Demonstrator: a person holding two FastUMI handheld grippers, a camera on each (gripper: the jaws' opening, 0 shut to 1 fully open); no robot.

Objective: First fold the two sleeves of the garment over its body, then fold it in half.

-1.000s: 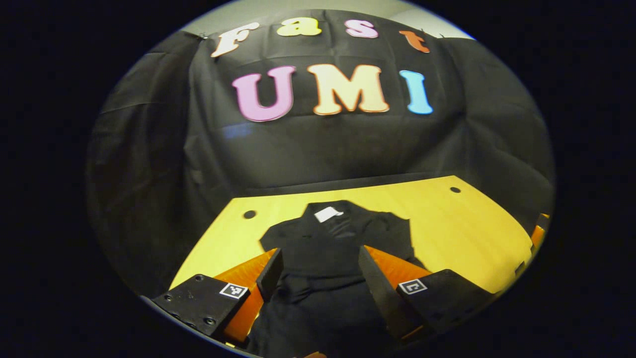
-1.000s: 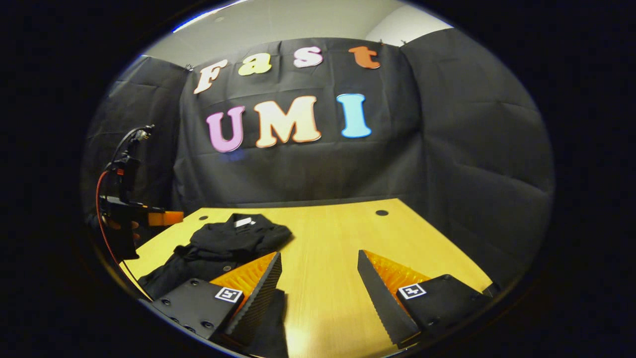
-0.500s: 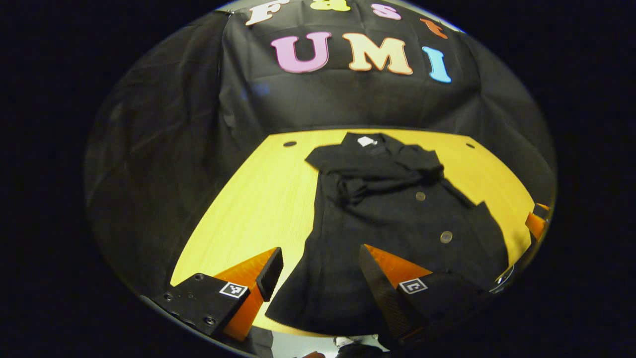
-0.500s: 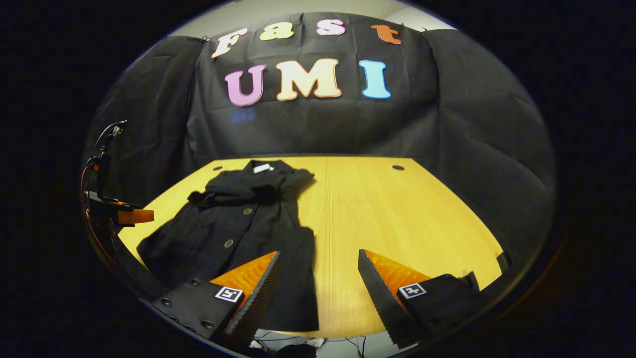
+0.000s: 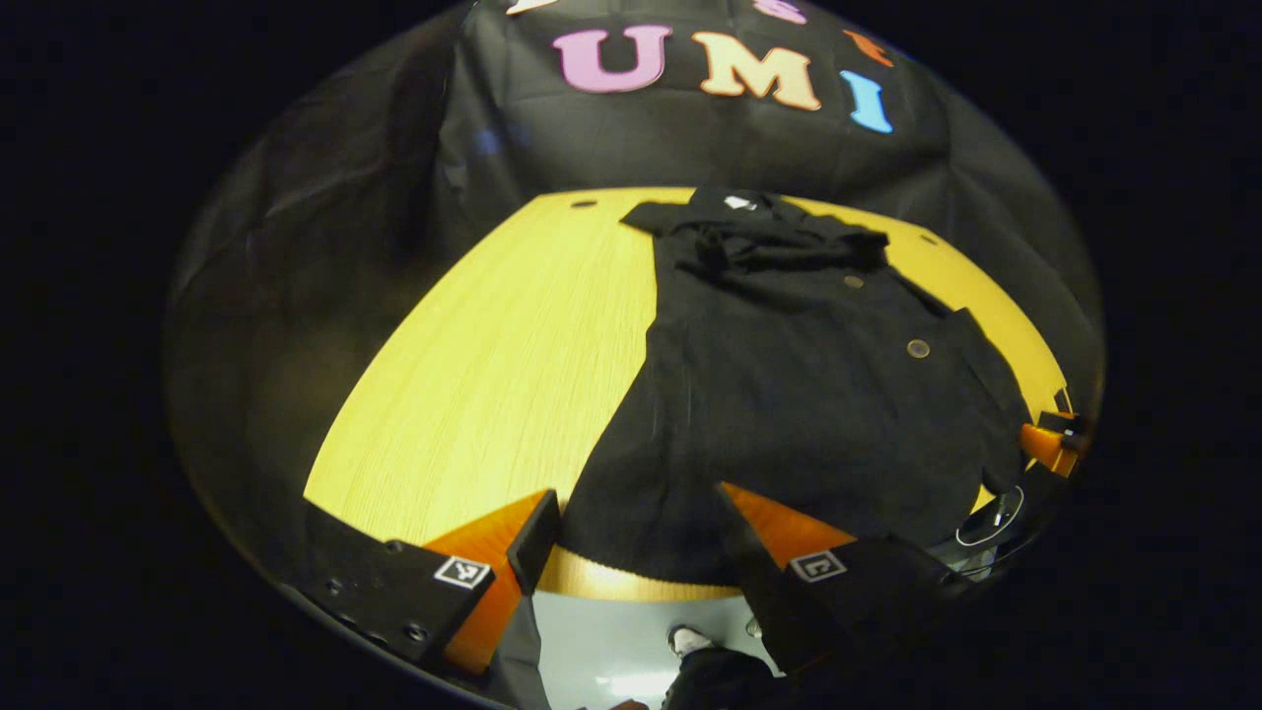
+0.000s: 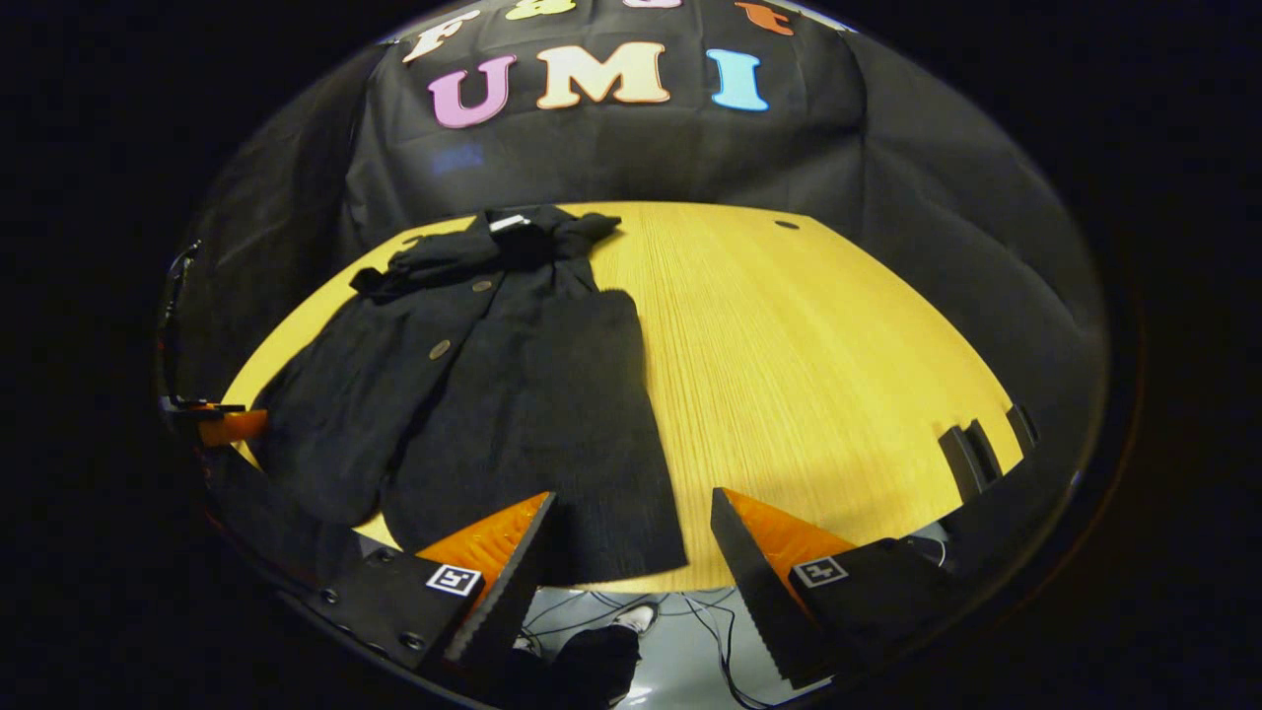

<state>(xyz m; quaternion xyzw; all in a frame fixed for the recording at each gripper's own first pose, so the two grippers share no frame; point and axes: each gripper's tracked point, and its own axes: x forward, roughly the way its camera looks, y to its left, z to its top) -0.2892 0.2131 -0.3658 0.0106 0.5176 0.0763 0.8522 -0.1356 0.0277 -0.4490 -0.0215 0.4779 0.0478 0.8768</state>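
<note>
Left gripper (image 5: 631, 532): jaws spread wide, nothing between, hovering above near edge of bench (image 5: 493, 365), just over hem of garment (image 5: 789, 394). Right gripper (image 6: 631, 542): also wide apart, empty, above same near edge, hem corner of garment (image 6: 513, 394) between and beyond its fingers. Black buttoned garment flat on yellow wooden bench (image 6: 789, 335), collar w/ white tag (image 6: 510, 223) at far end, hem at near edge. Sleeves bunched across chest near collar, body below lying open, two buttons showing. In right gripper view, garment on left half of bench, right half bare wood. Other gripper's tip just past garment's side: at right rim in left gripper view (image 5: 1047, 441), at left rim in right gripper view (image 6: 222, 424). Shoes (image 6: 636, 619) + cables on floor below bench edge.
</note>
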